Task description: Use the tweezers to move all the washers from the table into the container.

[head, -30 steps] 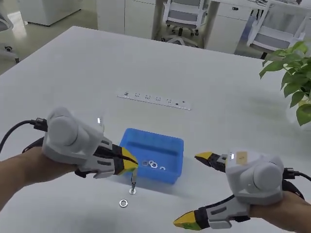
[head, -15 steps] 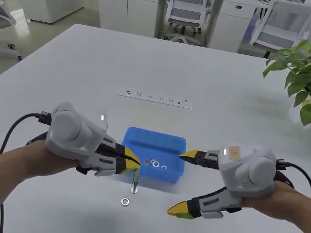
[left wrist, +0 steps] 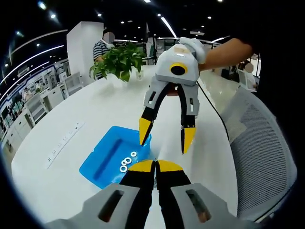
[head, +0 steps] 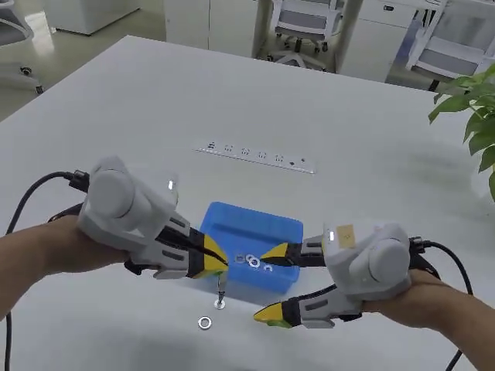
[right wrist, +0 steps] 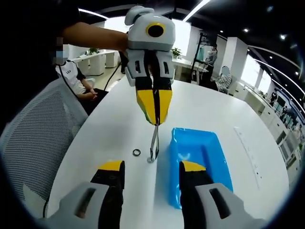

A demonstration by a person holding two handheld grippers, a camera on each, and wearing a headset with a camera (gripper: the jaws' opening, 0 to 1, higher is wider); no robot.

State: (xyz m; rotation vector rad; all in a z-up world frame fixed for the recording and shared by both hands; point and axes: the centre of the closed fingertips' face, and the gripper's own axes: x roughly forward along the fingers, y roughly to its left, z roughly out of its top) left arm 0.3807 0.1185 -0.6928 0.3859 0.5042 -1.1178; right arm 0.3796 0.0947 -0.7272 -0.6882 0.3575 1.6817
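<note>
A blue container (head: 288,232) sits on the white table and holds several washers (head: 254,261). My left gripper (head: 216,263) is shut on thin metal tweezers (head: 220,290) that point down at the table just in front of the container. A washer (head: 220,304) lies at the tweezers' tip, and whether it is gripped I cannot tell. Another washer (head: 204,323) lies loose nearer me. My right gripper (head: 269,283) stands open, facing the left one, one finger over the container's near corner. In the right gripper view the tweezers (right wrist: 153,143) hang beside the container (right wrist: 200,157), with the loose washer (right wrist: 137,152) left of them.
A flush power strip (head: 255,157) crosses the table beyond the container. A potted plant (head: 472,116) stands at the right edge. Office chairs (head: 298,23) line the far side. The left gripper's cable (head: 31,197) trails off left.
My right gripper has moved left and closer to the container, now facing the left gripper. The left gripper and tweezers stay about where they were.
</note>
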